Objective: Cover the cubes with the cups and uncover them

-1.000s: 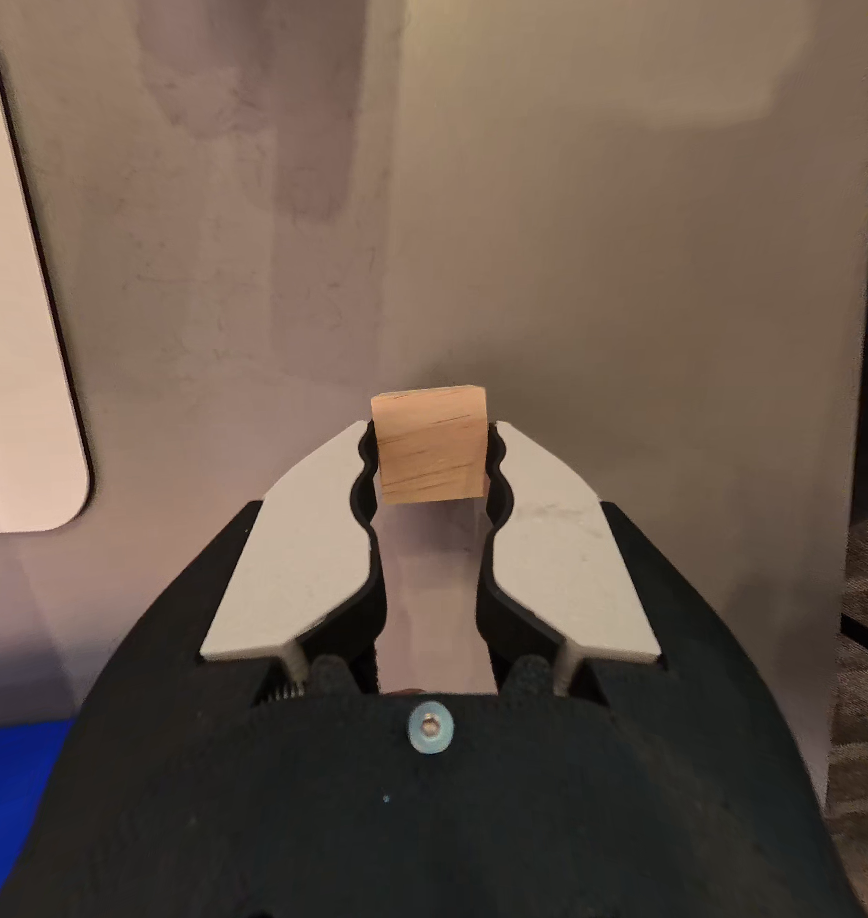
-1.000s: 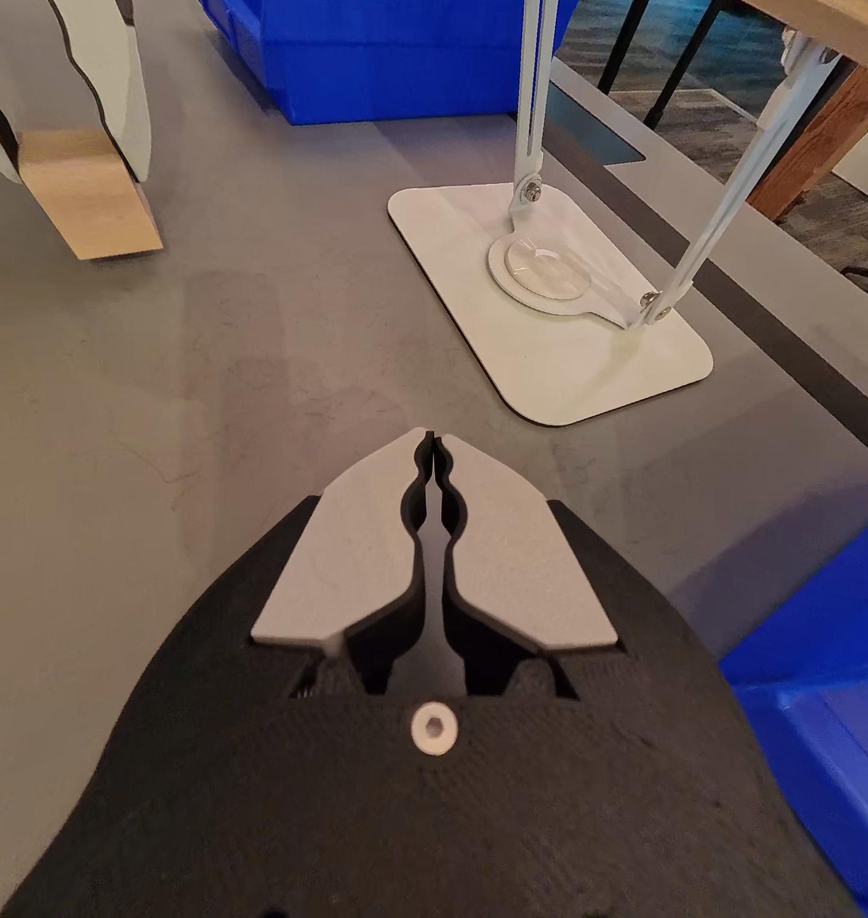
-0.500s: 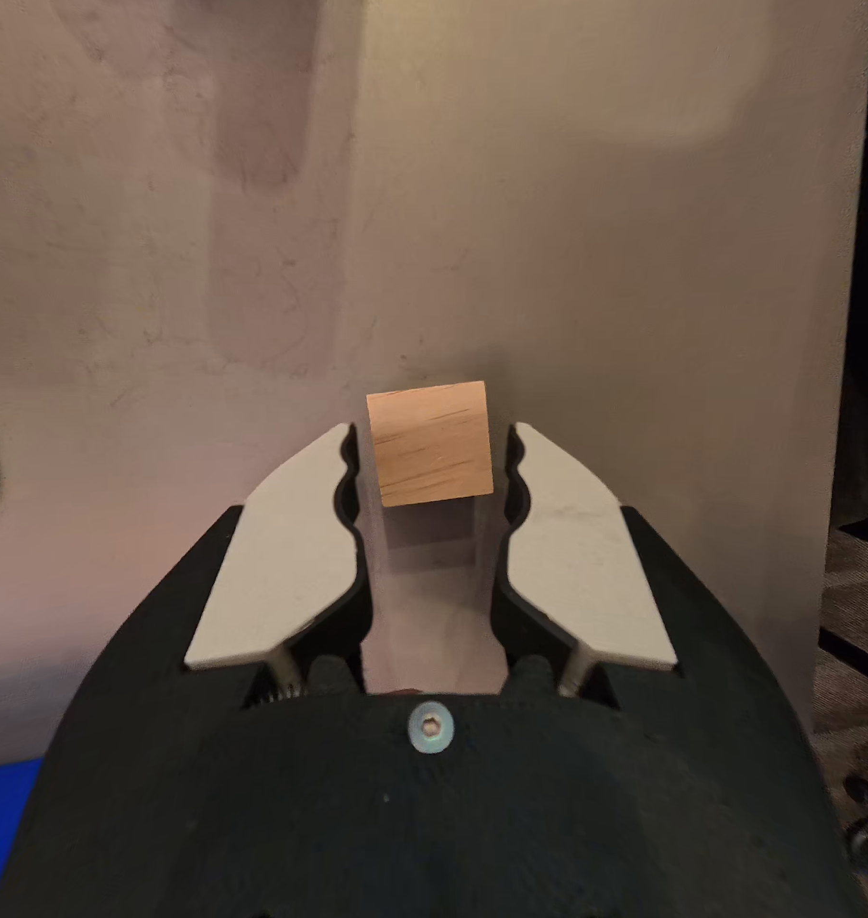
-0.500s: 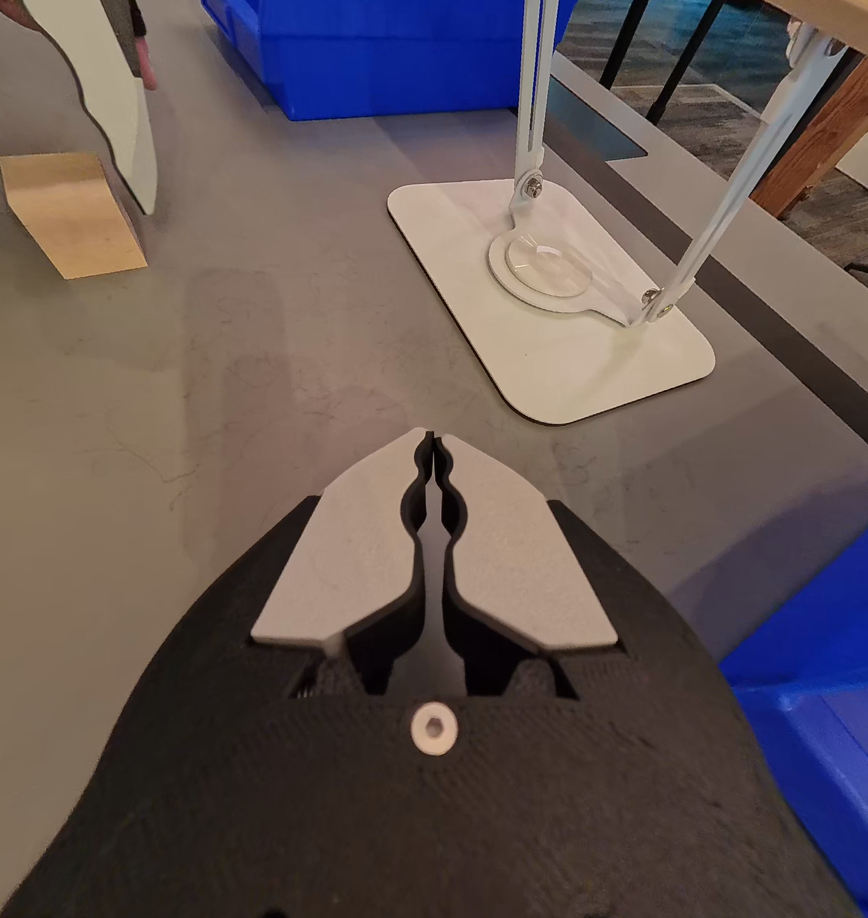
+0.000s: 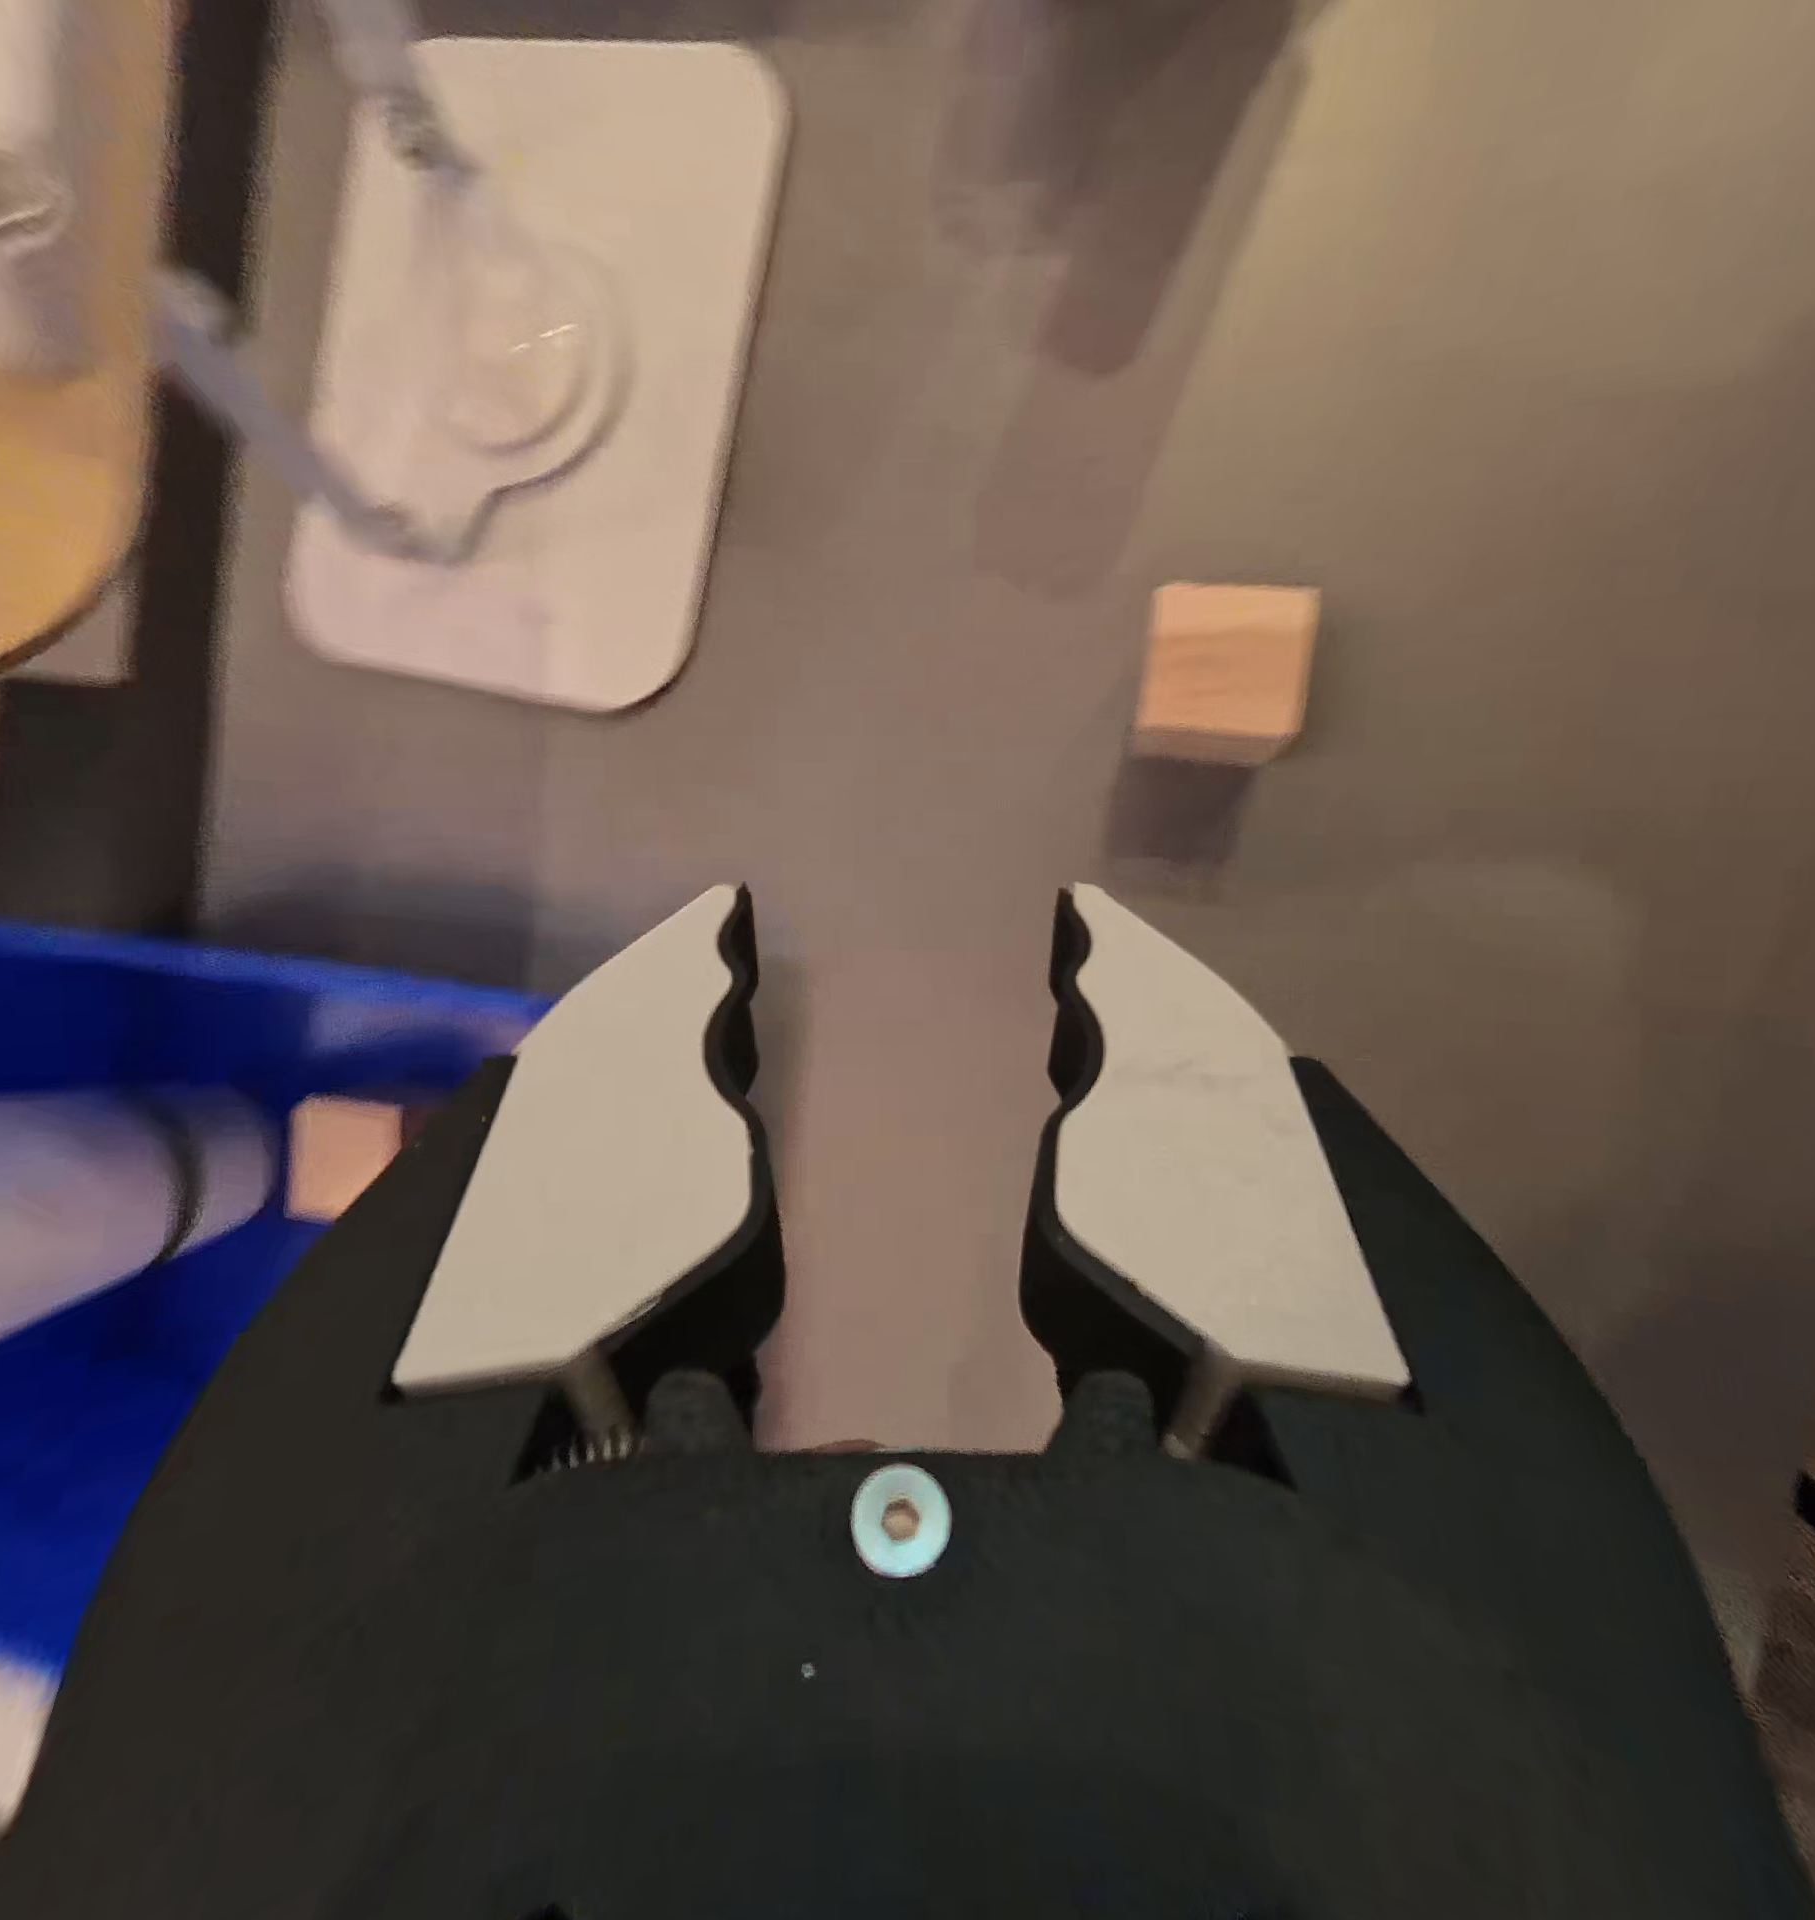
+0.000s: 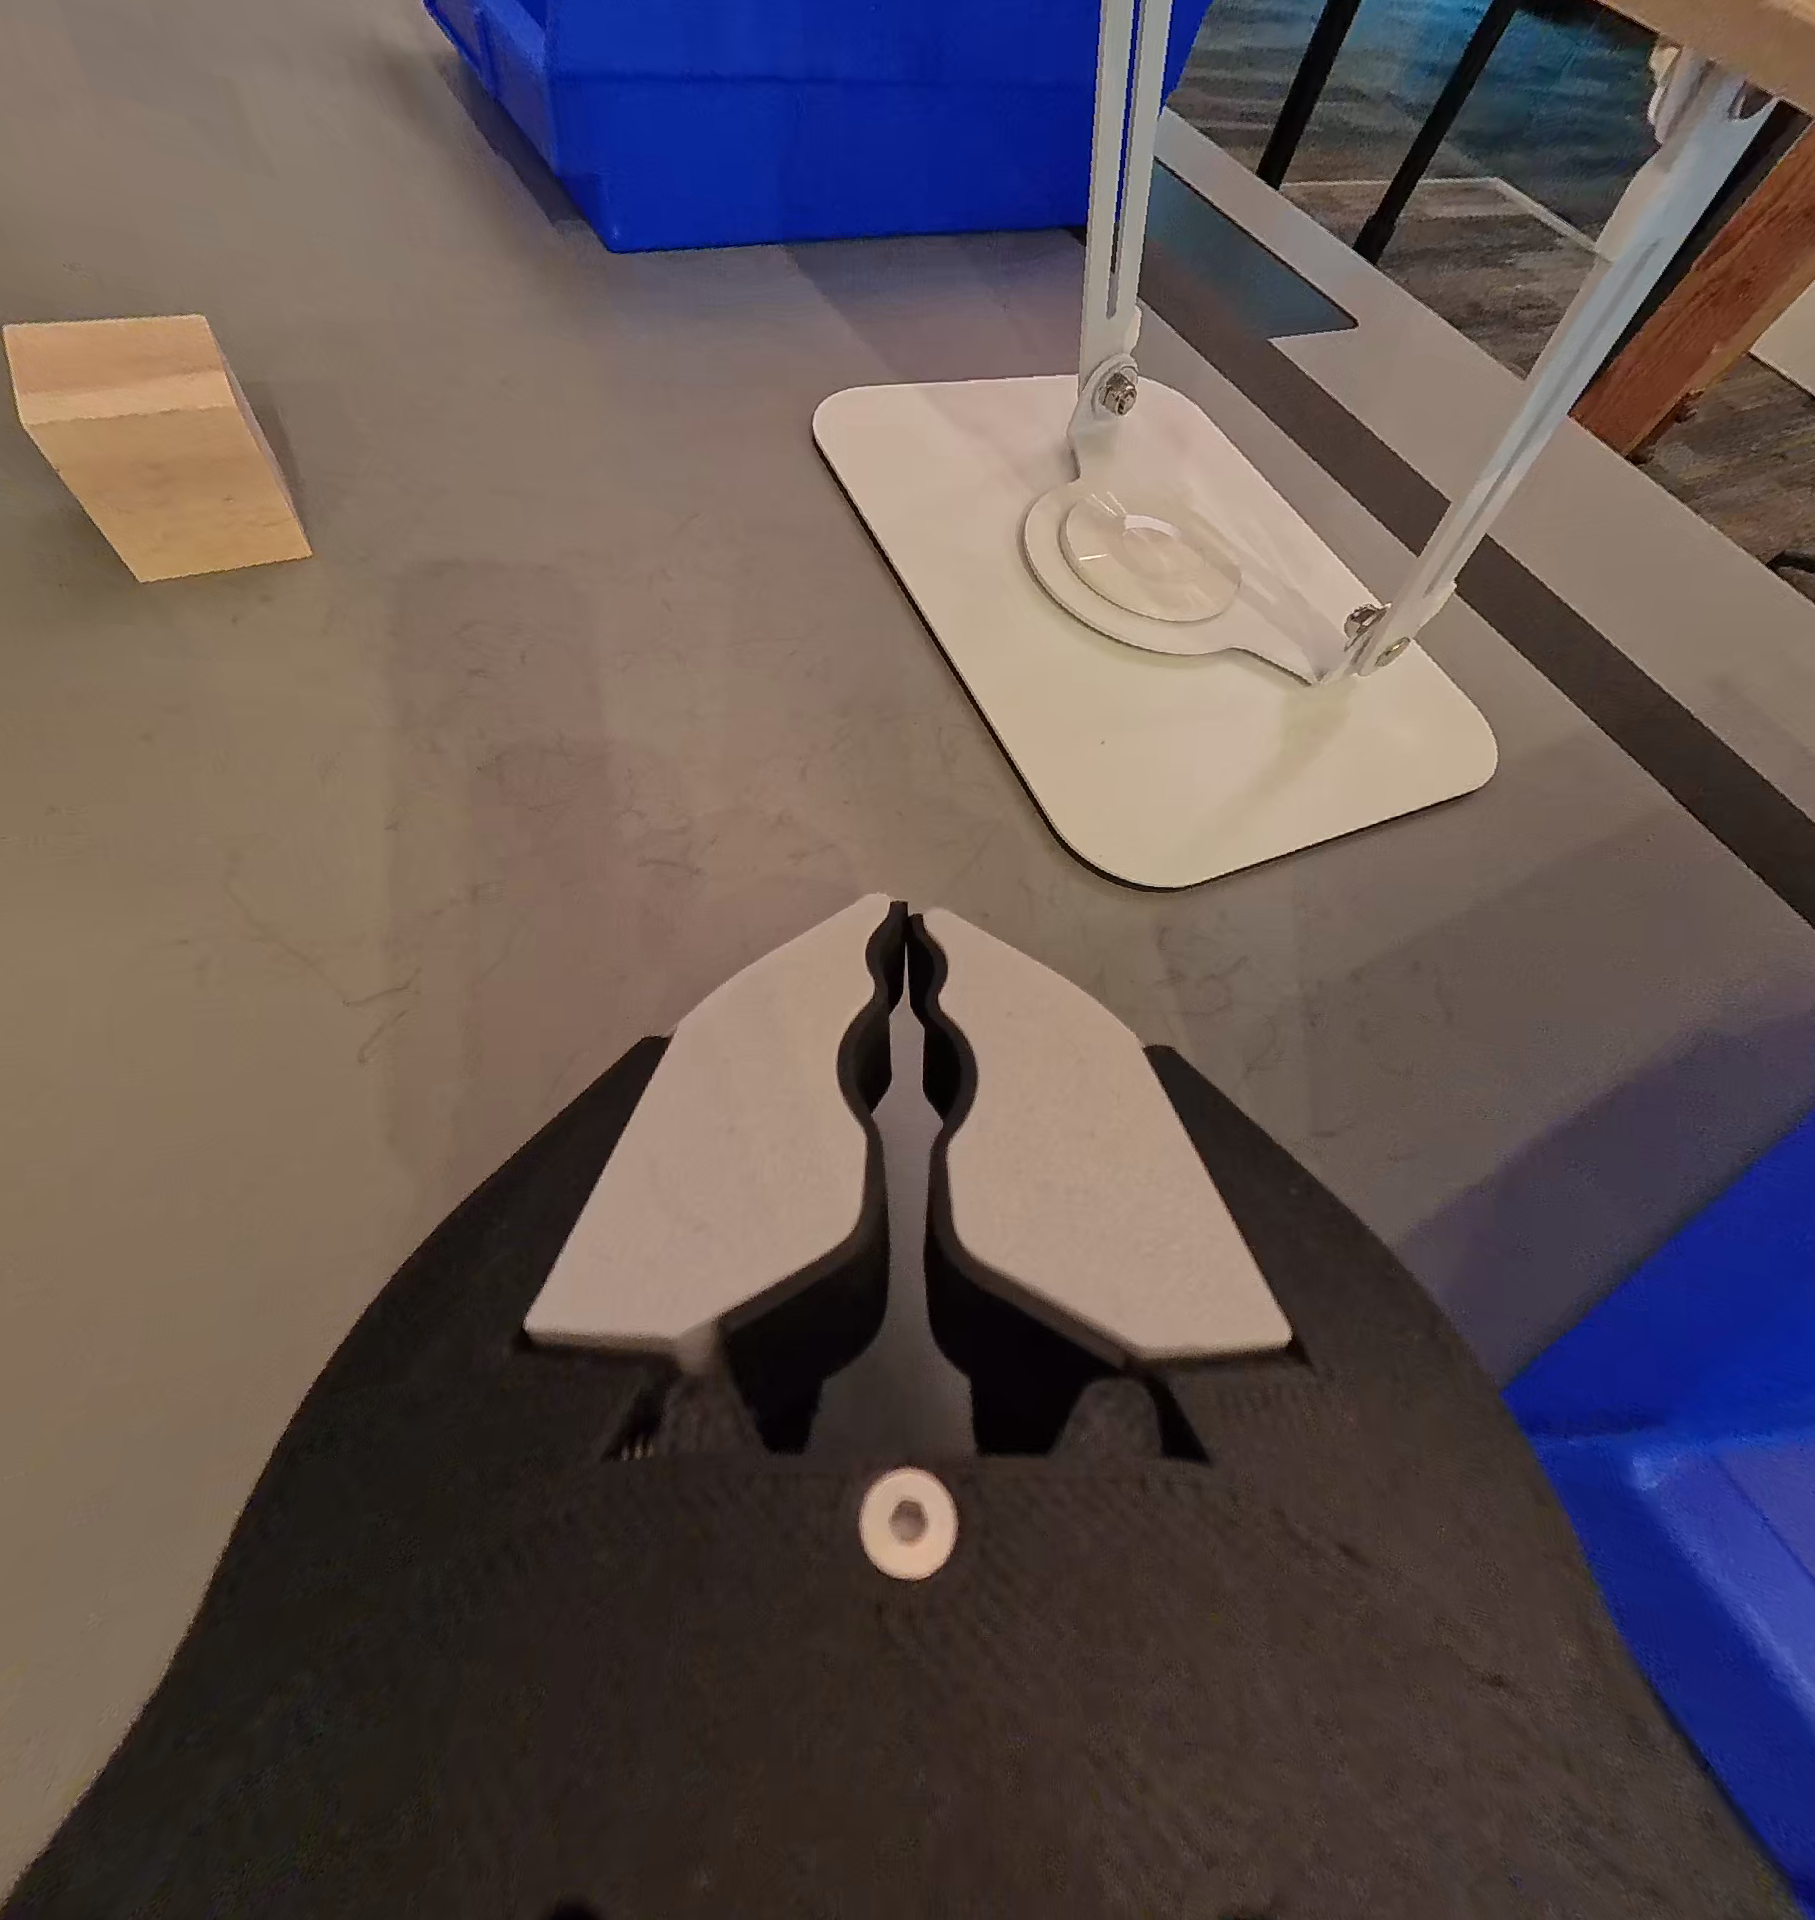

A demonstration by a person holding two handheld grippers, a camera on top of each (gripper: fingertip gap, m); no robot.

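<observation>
**Cube loose on grey table, both grippers empty**

Grey matte table (image 6: 487, 727), faint scuffs and hairline marks, takes up most of both views. One wooden cube (image 6: 150, 447) sits on it alone, far left in the right wrist view, nothing touching it. In the left wrist view the same cube (image 5: 1227, 670) lies ahead and right of the fingertips, well apart from them; that view is motion-blurred.

Left gripper (image 5: 903, 904): jaws spread wide, nothing between them, bare table showing in the gap. Right gripper (image 6: 901, 914): jaws pressed together at the tips, holding nothing, hovering above the table.

White flat stand base (image 6: 1142, 665) with rounded corners on the right side of the table; two thin white metal arms (image 6: 1111, 208) rise from it, a clear round disc at its middle. Same base (image 5: 539, 374) is at far left in the left view.

Blue plastic bin (image 6: 809, 114) at the far edge of the table, another blue bin (image 6: 1713, 1455) near right. Blue bin (image 5: 103, 1299) near left in the left view; contents too blurred to tell. A dark strip runs along the table's right side. Beyond it: patterned carpet floor, black legs, a wooden table edge (image 6: 1734, 260) at far right.
</observation>
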